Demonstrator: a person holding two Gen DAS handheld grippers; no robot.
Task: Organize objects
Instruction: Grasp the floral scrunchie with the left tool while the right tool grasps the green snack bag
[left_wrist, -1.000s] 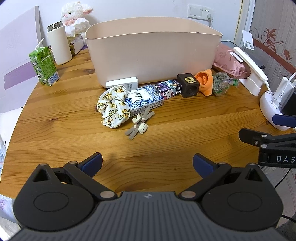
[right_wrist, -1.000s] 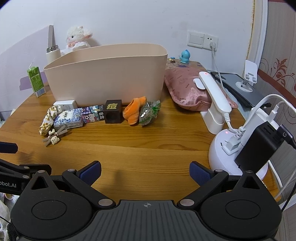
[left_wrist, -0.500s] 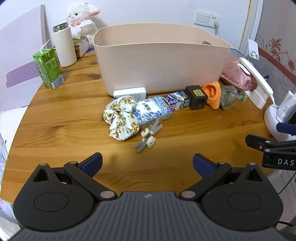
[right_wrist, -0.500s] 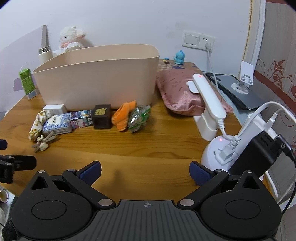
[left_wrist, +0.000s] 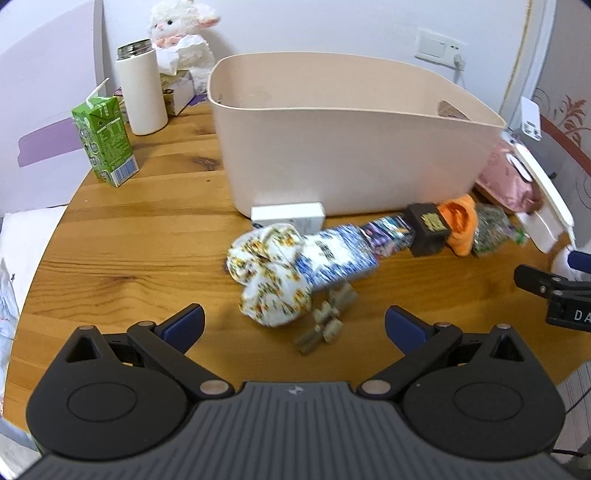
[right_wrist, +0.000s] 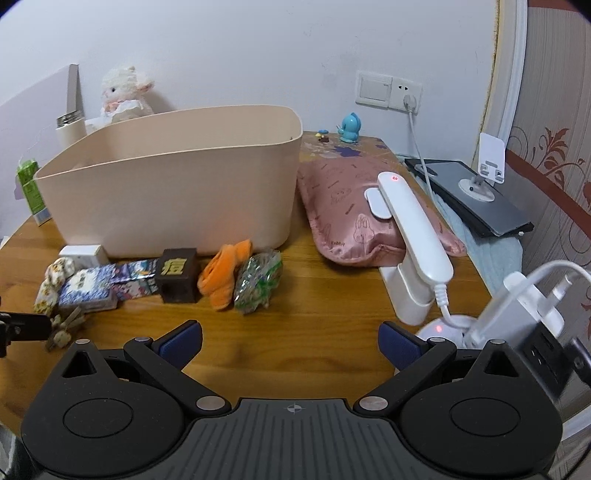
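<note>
A beige plastic bin (left_wrist: 354, 147) (right_wrist: 177, 195) stands on the round wooden table (left_wrist: 147, 251). In front of it lies a row of small items: a white box (left_wrist: 288, 214), a floral scrunchie (left_wrist: 269, 273), a blue-and-white pack (left_wrist: 336, 258), a colourful packet (left_wrist: 388, 232), a dark cube (left_wrist: 428, 229) (right_wrist: 177, 275), an orange cloth (left_wrist: 461, 225) (right_wrist: 225, 273), a green wrapped pack (right_wrist: 258, 280) and a small hair clip (left_wrist: 325, 325). My left gripper (left_wrist: 293, 326) is open and empty, just short of the clip and scrunchie. My right gripper (right_wrist: 290, 339) is open and empty, short of the orange cloth.
A green drink carton (left_wrist: 105, 142), a white flask (left_wrist: 140, 92) and a plush lamb (left_wrist: 181, 33) stand at the back left. A pink pillow (right_wrist: 354, 210), a white handset on its stand (right_wrist: 410, 243), a charger with cables (right_wrist: 517, 317) and a tablet (right_wrist: 476, 195) crowd the right.
Both grippers have moved forward toward the row of items, which now looks larger and nearer. Both stay open and empty. Nothing on the table has moved.
</note>
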